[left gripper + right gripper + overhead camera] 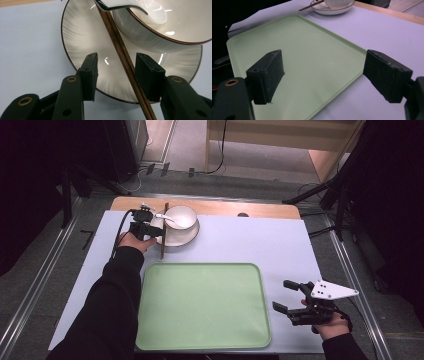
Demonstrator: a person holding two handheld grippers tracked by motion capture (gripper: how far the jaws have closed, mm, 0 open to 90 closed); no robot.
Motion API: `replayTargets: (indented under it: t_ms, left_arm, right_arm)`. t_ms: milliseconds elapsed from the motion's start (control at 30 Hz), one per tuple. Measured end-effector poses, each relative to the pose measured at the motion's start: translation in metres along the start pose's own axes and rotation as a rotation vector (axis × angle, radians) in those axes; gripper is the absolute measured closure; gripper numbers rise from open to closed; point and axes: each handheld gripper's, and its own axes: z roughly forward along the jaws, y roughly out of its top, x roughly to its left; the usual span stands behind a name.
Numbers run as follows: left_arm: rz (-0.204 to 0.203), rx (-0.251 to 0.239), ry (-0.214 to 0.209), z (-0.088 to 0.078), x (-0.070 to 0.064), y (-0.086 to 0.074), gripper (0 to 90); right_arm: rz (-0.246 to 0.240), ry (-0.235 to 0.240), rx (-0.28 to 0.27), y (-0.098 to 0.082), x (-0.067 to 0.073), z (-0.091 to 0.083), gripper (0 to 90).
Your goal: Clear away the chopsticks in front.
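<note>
Currently left tool (116,72), unclenched, straddles chopsticks (122,60) on plate (82,32); off-centre closing risks flicking them away.

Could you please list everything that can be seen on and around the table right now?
chopsticks: a brown wooden pair, lying across the plate rim, between the left jaws.
plate: one, white with dark rim, far left of table.
bowl: one, white, on the plate.
spoon: one, white, resting on the bowl rim.
tray: one, pale green, near middle.
table: one, pale lilac cover, wooden far edge.
left hand-held gripper: black, jaws apart, astride the chopsticks.
right hand-held gripper: black, open, right of tray.
</note>
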Motion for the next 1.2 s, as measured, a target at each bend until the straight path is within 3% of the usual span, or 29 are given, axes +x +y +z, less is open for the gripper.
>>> replayTargets:
  t_ms: [133, 267, 367, 467, 500, 533, 800, 967, 1200]
  left_arm:
    - [-0.014, 0.004, 0.003, 0.004, 0.002, 0.0, 58.7]
    - [-0.034, 0.013, 0.0, 0.01, 0.003, 0.0, 68.3]
    - [-0.083, 0.012, -0.002, 0.015, 0.006, 0.0, 73.6]
    - [-0.162, 0.015, 0.013, 0.022, 0.01, 0.0, 81.8]
    - [-0.162, 0.015, 0.013, 0.022, 0.01, 0.0, 83.1]
    - [-0.2, 0.007, 0.019, 0.022, 0.012, 0.001, 84.2]
    - [-0.227, 0.002, 0.034, 0.021, 0.015, 0.001, 85.8]
    - [-0.252, -0.025, 0.019, 0.011, 0.022, 0.003, 86.0]
    - [-0.307, -0.039, 0.027, -0.022, 0.046, 0.003, 86.0]
  right_arm:
    - [-0.002, 0.001, -0.001, 0.0, 0.0, 0.0, 16.9]
    - [-0.002, 0.0, -0.002, 0.0, 0.0, 0.0, 16.9]
    - [-0.002, 0.001, -0.002, 0.0, 0.0, 0.0, 16.9]
    - [-0.002, 0.001, -0.003, 0.0, 0.0, 0.0, 16.9]
    - [-0.002, 0.001, -0.003, 0.0, 0.0, 0.0, 16.9]
    - [-0.002, 0.002, -0.003, 0.0, 0.0, 0.0, 16.9]
    - [0.0, 0.001, -0.003, -0.001, -0.001, -0.002, 16.9]
    - [0.003, -0.001, -0.006, -0.001, -0.001, -0.002, 16.9]
    - [0.001, 0.002, -0.002, -0.001, -0.001, -0.002, 16.9]
